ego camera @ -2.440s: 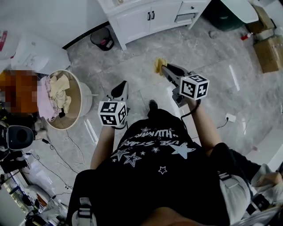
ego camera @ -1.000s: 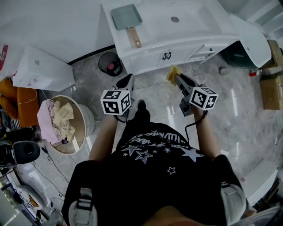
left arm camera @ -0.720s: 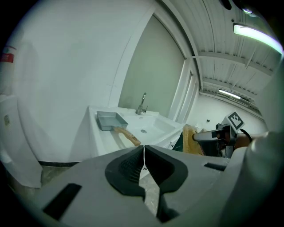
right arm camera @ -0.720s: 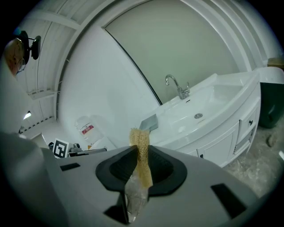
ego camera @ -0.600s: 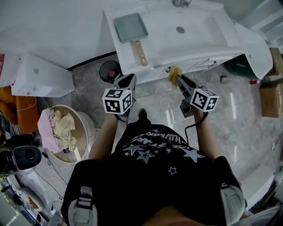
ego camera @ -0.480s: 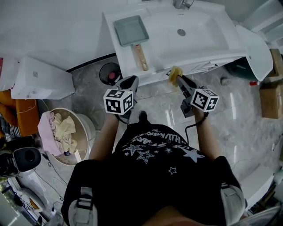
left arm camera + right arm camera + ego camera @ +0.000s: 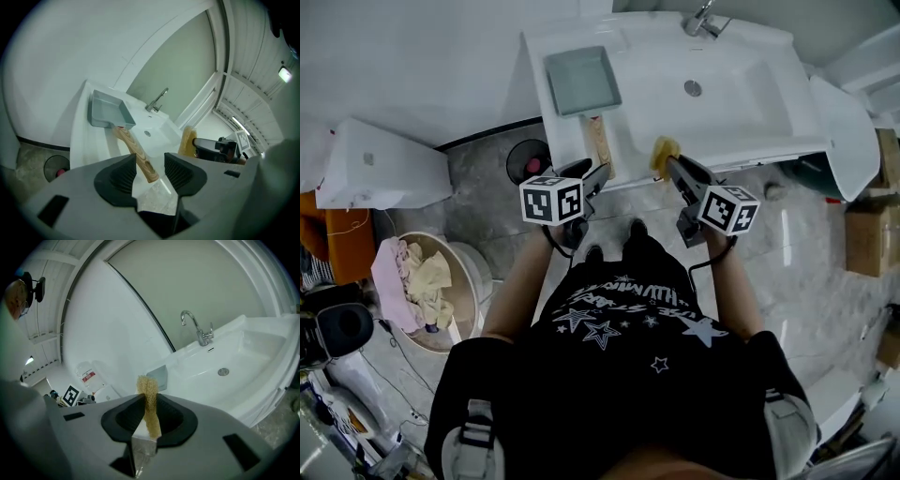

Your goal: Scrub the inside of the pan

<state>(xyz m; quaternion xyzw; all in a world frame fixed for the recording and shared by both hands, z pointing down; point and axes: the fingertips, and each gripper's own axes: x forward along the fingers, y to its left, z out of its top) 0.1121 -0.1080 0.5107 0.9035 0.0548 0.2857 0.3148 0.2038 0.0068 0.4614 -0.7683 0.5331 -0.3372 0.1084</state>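
Only the head view takes in the floor and the person standing at the white vanity (image 7: 553, 103). The left gripper view alone shows how its jaws stand. The right gripper view alone shows the fibrous yellow scrub sponge (image 7: 149, 401) pinched flat and upright between the right gripper (image 7: 149, 414)'s closed jaws.

The pan (image 7: 581, 80), square and grey-blue, sits on the vanity top to the left of the sink basin (image 7: 741, 103), its wooden handle (image 7: 600, 142) pointing back toward the person. The left gripper (image 7: 592, 178) is just at the handle's free end. Its jaws are opening, and in its own view that end shows in the gap between the pads, touching neither. The right gripper is at the basin's front edge, well to the right of the pan, with the sponge over the rim.

The pan's inside looks bare. The basin holds only its drain (image 7: 693, 88), below the faucet (image 7: 705, 21). On the floor to the left, a round laundry basket (image 7: 476, 277) holds pink and cream cloths (image 7: 417, 281), and a small dark bin (image 7: 514, 161) beside the vanity has something pink-red in it.
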